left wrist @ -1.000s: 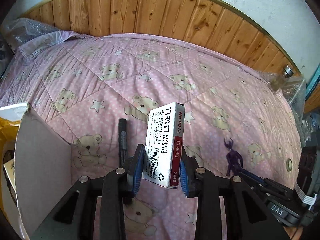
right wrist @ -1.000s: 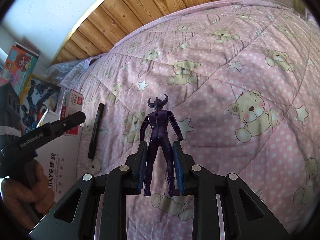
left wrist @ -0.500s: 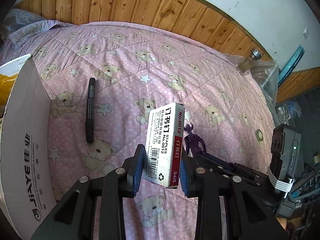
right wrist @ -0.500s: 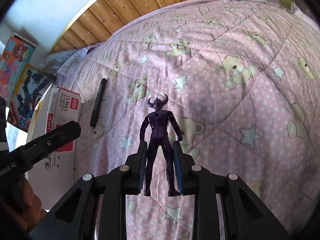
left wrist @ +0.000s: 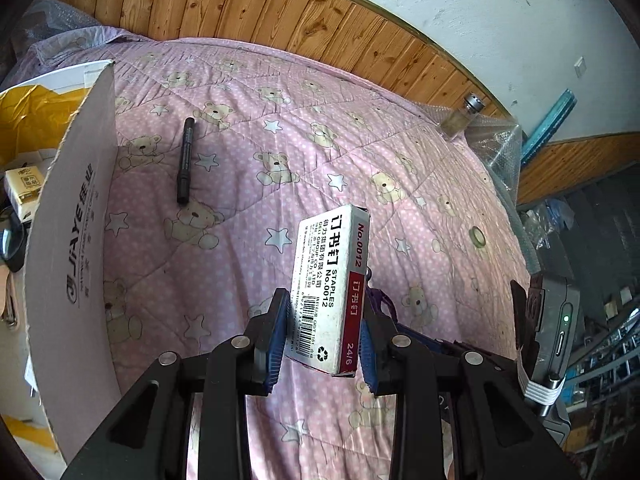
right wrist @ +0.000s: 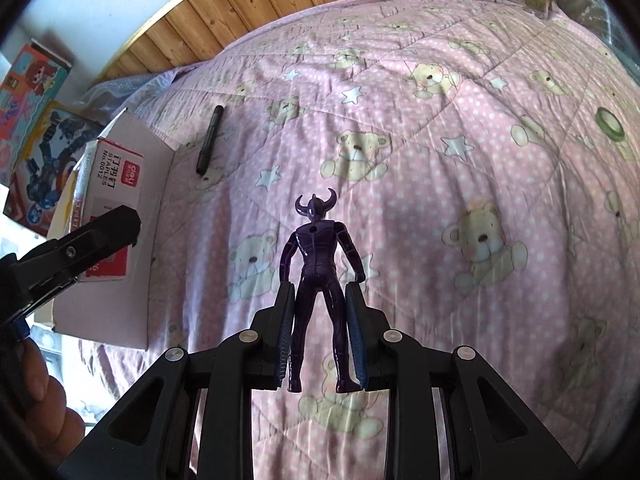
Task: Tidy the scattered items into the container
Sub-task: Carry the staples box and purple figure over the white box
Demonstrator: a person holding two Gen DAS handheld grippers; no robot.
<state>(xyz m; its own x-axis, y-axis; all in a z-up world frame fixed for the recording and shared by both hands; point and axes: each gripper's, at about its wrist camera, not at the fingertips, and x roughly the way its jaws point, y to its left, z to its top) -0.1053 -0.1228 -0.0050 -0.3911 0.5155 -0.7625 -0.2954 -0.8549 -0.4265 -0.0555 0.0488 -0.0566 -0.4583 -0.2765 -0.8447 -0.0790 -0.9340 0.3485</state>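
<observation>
A: Left gripper [left wrist: 324, 336], jaws?
B: Clamped on the white-and-red cardboard staple box [left wrist: 330, 288], held upright, frame centre. Grip sits low on the box, probably so the top clears the carton wall.
A: Right gripper [right wrist: 320, 336]?
B: Pinching the dark purple horned plastic figure [right wrist: 319, 280] by the legs, lower centre, above the pink bear-print quilt [right wrist: 460, 184].
A: The container?
B: White open cardboard carton [left wrist: 76, 240], left edge. Both loads are airborne, not yet inside.
A: Anything left?
B: Black marker pen [left wrist: 185, 160], upper left, lying near the carton; small green ring [right wrist: 610, 124], right edge.
</observation>
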